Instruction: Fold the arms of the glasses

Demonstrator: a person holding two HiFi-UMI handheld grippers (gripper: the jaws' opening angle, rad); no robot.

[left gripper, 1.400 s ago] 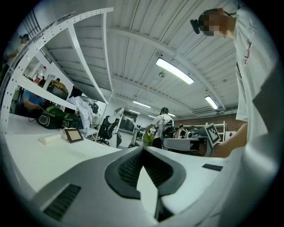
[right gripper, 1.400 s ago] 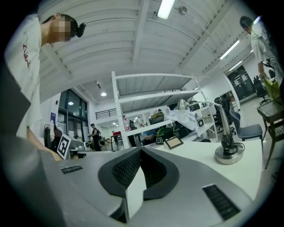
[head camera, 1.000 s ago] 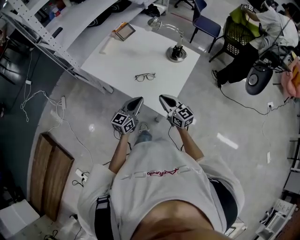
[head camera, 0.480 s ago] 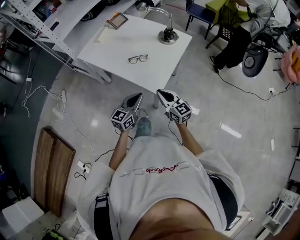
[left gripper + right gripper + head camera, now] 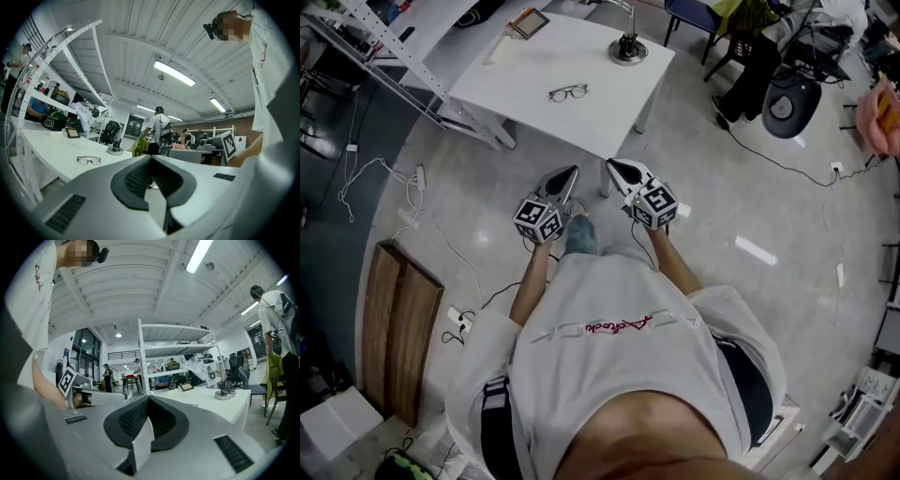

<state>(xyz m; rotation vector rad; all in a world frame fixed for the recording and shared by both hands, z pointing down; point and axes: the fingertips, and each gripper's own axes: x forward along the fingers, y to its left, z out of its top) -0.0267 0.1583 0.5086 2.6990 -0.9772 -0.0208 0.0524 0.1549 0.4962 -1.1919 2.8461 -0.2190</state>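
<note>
The dark-framed glasses (image 5: 568,92) lie on the white table (image 5: 525,66), lenses side by side; the left gripper view shows the glasses (image 5: 89,160) small and far off. I cannot tell how their arms stand. Both grippers hang over the floor, short of the table's near edge. My left gripper (image 5: 573,172) and my right gripper (image 5: 612,165) point level toward the table, side by side. The left gripper's (image 5: 150,157) tips meet with nothing between them, and so do the right gripper's (image 5: 149,398).
A desk lamp (image 5: 628,47) and a small framed picture (image 5: 529,22) stand at the table's far side. A metal shelf rack (image 5: 366,42) runs along the left. Cables (image 5: 412,202) and a wooden board (image 5: 398,328) lie on the floor; chairs and a person (image 5: 759,56) are at the upper right.
The table with the glasses has slid up and away in the head view: the person and both grippers have drawn back from it. Both jaws stayed closed.
</note>
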